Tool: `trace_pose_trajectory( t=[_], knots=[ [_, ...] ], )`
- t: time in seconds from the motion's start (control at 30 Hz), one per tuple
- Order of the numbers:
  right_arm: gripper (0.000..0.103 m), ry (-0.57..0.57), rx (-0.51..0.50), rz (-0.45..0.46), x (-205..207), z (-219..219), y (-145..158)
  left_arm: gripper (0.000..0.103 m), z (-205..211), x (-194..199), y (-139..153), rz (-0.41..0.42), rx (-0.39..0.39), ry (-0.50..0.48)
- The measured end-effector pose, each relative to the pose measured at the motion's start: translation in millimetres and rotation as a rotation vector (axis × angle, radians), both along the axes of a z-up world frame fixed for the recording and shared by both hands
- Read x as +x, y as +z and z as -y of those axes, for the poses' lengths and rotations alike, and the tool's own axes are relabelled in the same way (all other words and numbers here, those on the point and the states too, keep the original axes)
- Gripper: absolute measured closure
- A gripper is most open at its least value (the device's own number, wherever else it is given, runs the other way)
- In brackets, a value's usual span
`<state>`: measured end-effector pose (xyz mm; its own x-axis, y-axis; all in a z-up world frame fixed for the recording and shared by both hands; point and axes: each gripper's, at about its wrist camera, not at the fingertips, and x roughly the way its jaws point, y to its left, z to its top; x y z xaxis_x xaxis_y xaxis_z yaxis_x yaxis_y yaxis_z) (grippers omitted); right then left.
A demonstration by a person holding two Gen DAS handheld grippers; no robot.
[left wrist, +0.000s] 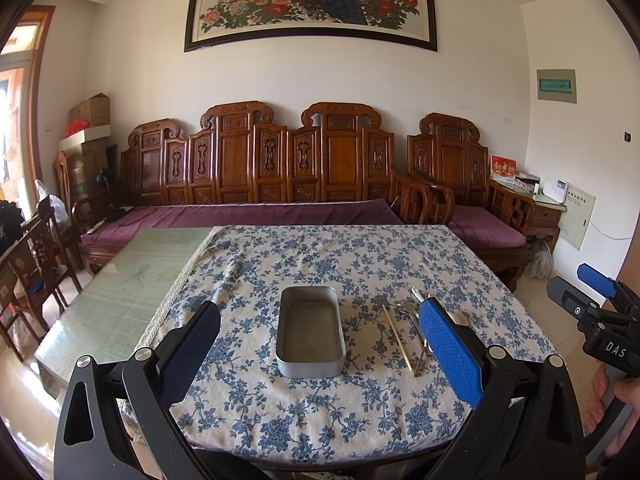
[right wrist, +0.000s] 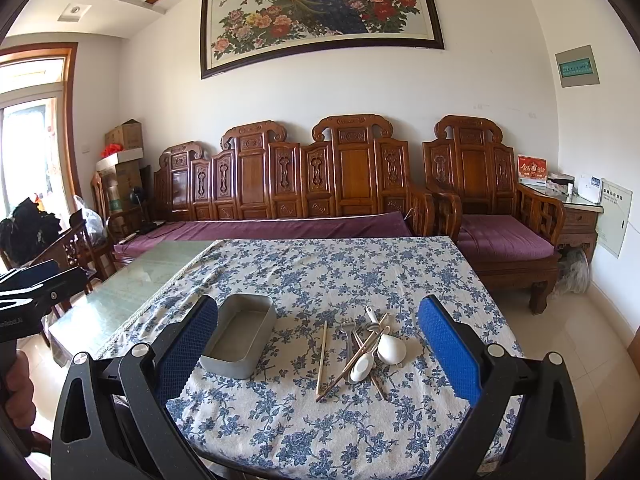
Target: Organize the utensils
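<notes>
An empty grey metal tin (left wrist: pixel 311 332) sits on the blue-flowered tablecloth (left wrist: pixel 320 264); it also shows in the right wrist view (right wrist: pixel 239 335). Right of it lies a pile of utensils (right wrist: pixel 366 350): a lone light chopstick (right wrist: pixel 321 358), metal forks (right wrist: pixel 347 332), white spoons (right wrist: pixel 391 347) and darker chopsticks (right wrist: pixel 352 360). In the left wrist view the pile (left wrist: pixel 408 312) is partly hidden by my finger. My left gripper (left wrist: pixel 320 344) is open and empty above the tin's near side. My right gripper (right wrist: pixel 320 344) is open and empty, above the near table, with the pile between its fingers.
The cloth covers the right part of a glass-topped table (left wrist: pixel 132 280). A carved wooden sofa (left wrist: pixel 260 168) with purple cushions stands behind it, an armchair (right wrist: pixel 496 208) at the right. Wooden chairs (left wrist: pixel 36 264) stand at the left. The right gripper's body (left wrist: pixel 600 316) shows at the left view's right edge.
</notes>
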<state>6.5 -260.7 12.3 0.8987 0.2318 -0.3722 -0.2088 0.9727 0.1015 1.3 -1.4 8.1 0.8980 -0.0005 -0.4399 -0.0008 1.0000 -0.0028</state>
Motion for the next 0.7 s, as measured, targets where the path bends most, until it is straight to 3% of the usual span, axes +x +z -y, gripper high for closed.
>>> trace_pose_trajectory(
  t=[0.7],
  knots=[
    [0.002,0.001,0.002,0.002,-2.0,1.7,0.8,0.006,2.4,-2.2,2.0,0.004,0.0,-0.003]
  ],
)
